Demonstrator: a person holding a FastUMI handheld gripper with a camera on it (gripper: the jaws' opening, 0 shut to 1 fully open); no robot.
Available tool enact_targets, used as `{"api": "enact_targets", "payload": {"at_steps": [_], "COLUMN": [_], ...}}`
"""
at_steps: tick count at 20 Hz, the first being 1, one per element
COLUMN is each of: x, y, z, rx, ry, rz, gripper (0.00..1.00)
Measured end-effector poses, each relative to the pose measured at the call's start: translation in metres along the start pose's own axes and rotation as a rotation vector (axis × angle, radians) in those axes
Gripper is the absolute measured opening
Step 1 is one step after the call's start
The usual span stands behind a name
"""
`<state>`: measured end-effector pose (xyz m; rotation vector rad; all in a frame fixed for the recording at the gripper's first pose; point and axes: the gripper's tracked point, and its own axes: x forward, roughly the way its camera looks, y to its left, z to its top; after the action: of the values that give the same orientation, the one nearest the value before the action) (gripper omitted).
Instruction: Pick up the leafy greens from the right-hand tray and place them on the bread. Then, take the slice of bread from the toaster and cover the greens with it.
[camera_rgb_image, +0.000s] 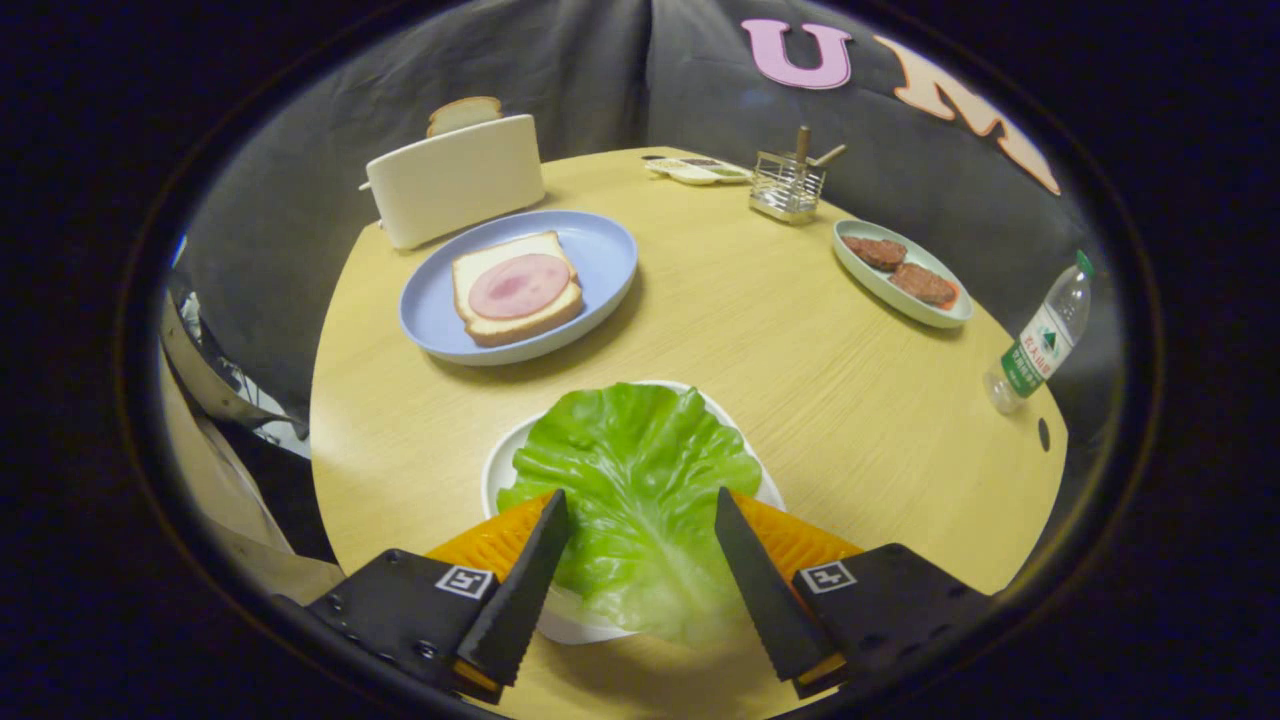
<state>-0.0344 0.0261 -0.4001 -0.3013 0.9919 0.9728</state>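
Looking out over a round, pale wood table with dark cloth hanging behind it. Off to one side you've got a blue plate holding bread topped with a pink ham slice. Just behind it stands a cream toaster with a slice poking out of the top. On the far side sit a wire rack, a remote, a green dish with two patties, and a bottle near the table's edge. Now closer in: the lettuce lies on a white tray, right between your fingers. Your gripper is spread wide, a finger either side of the leaf, neither pressing on it.
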Motion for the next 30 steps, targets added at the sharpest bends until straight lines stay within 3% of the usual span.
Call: {"api": "enact_targets", "payload": {"at_steps": [1, 12, 14, 30], "x": [0.002, 0.007, -0.001, -0.046], "y": [0.0, -0.001, -0.002, 0.038], "z": [0.0, 0.005, 0.01, 0.108], "rx": [0.006, -0.01, 0.008, -0.022], "ry": [0.0, -0.016, -0.016, -0.146], "rz": [0.002, -0.037, -0.046, -0.142], "gripper": [0.95, 0.09, 0.03, 0.03]}}
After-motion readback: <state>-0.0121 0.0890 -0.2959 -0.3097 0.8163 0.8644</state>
